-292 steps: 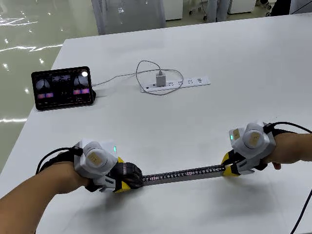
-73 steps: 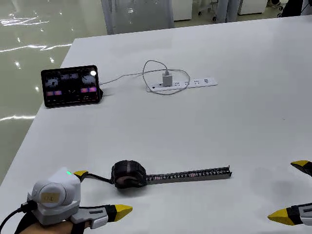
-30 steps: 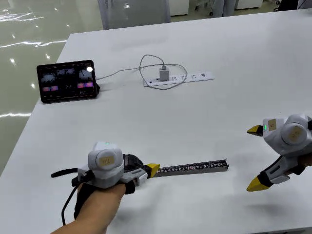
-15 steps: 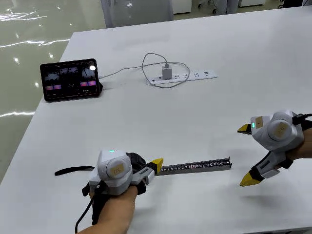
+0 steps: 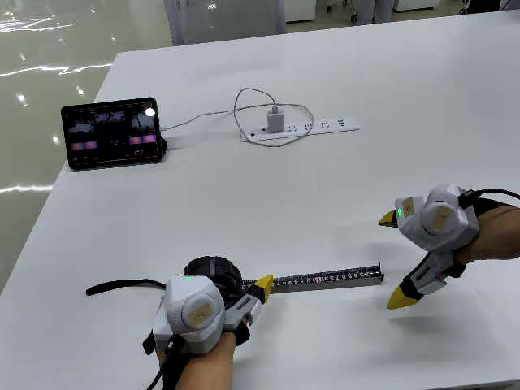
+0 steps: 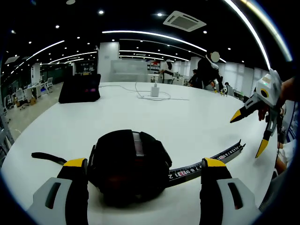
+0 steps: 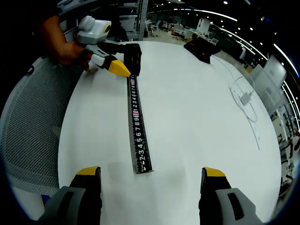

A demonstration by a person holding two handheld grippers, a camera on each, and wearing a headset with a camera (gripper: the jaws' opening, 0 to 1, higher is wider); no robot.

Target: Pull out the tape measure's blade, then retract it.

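While blade (image 5: 329, 279) juts from black case (image 5: 213, 270) | left tongs (image 6: 145, 163) spread, seemingly astride it | right tongs (image 7: 150, 171) spread

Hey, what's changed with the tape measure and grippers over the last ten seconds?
Both grippers let go of the tape measure, pulled away, then returned. The left gripper straddles the case, fingers open; the right gripper, open, has closed in on the blade tip. The blade stays pulled out on the table; tablet and power strip unmoved.

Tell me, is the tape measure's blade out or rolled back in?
Out: the blade lies stretched flat on the table, numbers showing, away from the case.
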